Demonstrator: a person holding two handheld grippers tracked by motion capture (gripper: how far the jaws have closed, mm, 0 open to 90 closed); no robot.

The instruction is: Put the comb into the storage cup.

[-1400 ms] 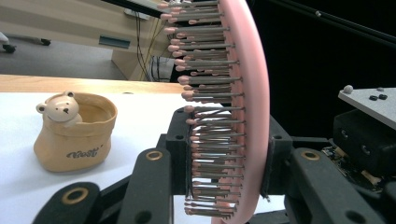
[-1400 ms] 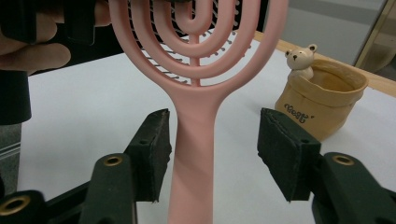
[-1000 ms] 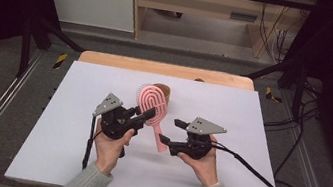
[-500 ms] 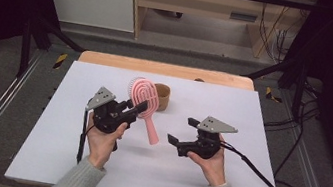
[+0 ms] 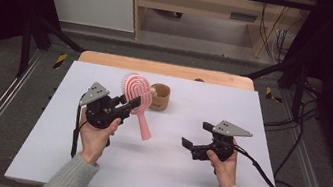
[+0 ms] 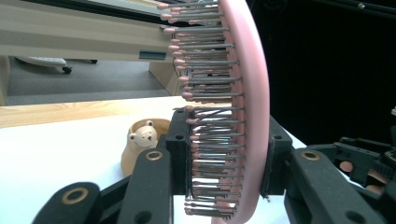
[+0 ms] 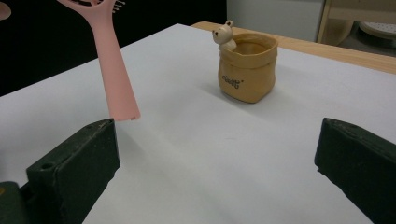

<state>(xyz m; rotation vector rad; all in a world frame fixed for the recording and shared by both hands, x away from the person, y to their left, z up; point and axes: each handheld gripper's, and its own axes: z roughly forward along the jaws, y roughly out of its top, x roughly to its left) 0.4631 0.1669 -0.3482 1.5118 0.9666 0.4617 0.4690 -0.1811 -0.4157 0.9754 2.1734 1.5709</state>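
- The left gripper (image 5: 128,103) is clamped on the head of a pink hairbrush (image 5: 136,100), and holds it clear of the white table (image 5: 262,114).
- In the left gripper view, one jaw presses into the grey, pink-tipped bristles (image 6: 205,140) and the other bears on the smooth pink back of the head.
- The brush's handle (image 5: 143,126) slants down from the head toward the person, its end free in the air above the table; in the right gripper view it hangs at the upper left, its tip above the white surface.
- The right gripper (image 5: 195,139) is well apart from the brush, off to its right. Its jaws have just been opening and now stand wide, with nothing between them but bare table.
- A small tan pot (image 5: 159,97) with a bear figure (image 7: 224,33) at its rim stands upright on the table just behind the brush head.
- The person's left hand (image 5: 95,135) and right hand (image 5: 225,162) each grasp a gripper from below.
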